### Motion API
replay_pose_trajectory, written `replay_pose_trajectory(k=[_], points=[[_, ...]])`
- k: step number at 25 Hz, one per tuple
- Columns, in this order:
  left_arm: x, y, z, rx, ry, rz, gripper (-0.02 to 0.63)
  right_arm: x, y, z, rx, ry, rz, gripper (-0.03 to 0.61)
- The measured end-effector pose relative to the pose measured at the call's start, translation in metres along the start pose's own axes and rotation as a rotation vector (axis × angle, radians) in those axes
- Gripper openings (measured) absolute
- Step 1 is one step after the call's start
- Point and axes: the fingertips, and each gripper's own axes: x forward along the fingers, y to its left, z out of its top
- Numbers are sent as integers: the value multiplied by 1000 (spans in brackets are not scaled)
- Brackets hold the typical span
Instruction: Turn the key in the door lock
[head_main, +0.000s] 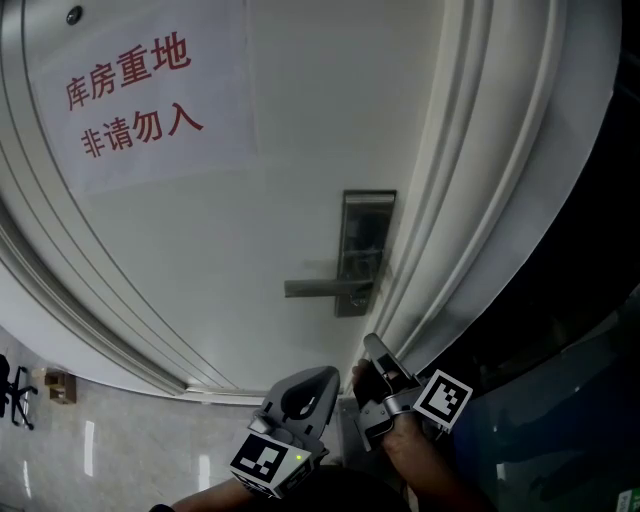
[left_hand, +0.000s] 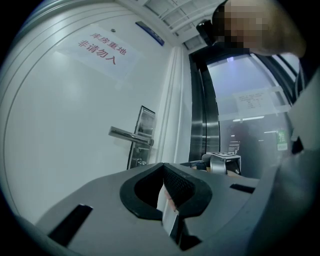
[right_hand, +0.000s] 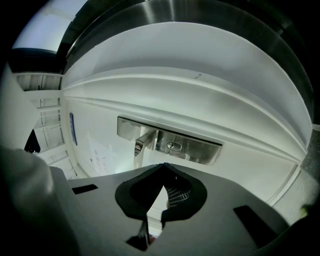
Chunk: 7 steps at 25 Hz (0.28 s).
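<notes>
A white door (head_main: 250, 230) carries a steel lock plate (head_main: 364, 250) with a lever handle (head_main: 322, 288) pointing left. In the right gripper view the lock plate (right_hand: 170, 141) lies sideways, with the keyhole cylinder (right_hand: 173, 145) beside the lever (right_hand: 144, 142); no key shows clearly. The left gripper view has the lever (left_hand: 131, 136) ahead and slightly left. Both grippers hang below the lock, well short of the door. My left gripper (head_main: 318, 383) (left_hand: 163, 165) is shut with nothing in it. My right gripper (head_main: 378, 352) (right_hand: 164, 166) is also shut and empty.
A paper sign (head_main: 140, 90) with red characters is stuck on the door's upper left. A white moulded door frame (head_main: 460, 200) runs down the right of the lock. Steel lift doors (left_hand: 201, 115) and a glass partition (left_hand: 260, 115) lie further right. Tiled floor (head_main: 100, 440) shows at lower left.
</notes>
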Motion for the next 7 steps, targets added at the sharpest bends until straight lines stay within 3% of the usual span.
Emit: replay_pose_trajectory(k=[7], points=[[-5, 0, -4, -12, 0, 22, 6, 2, -4, -5, 6, 25, -7, 14]])
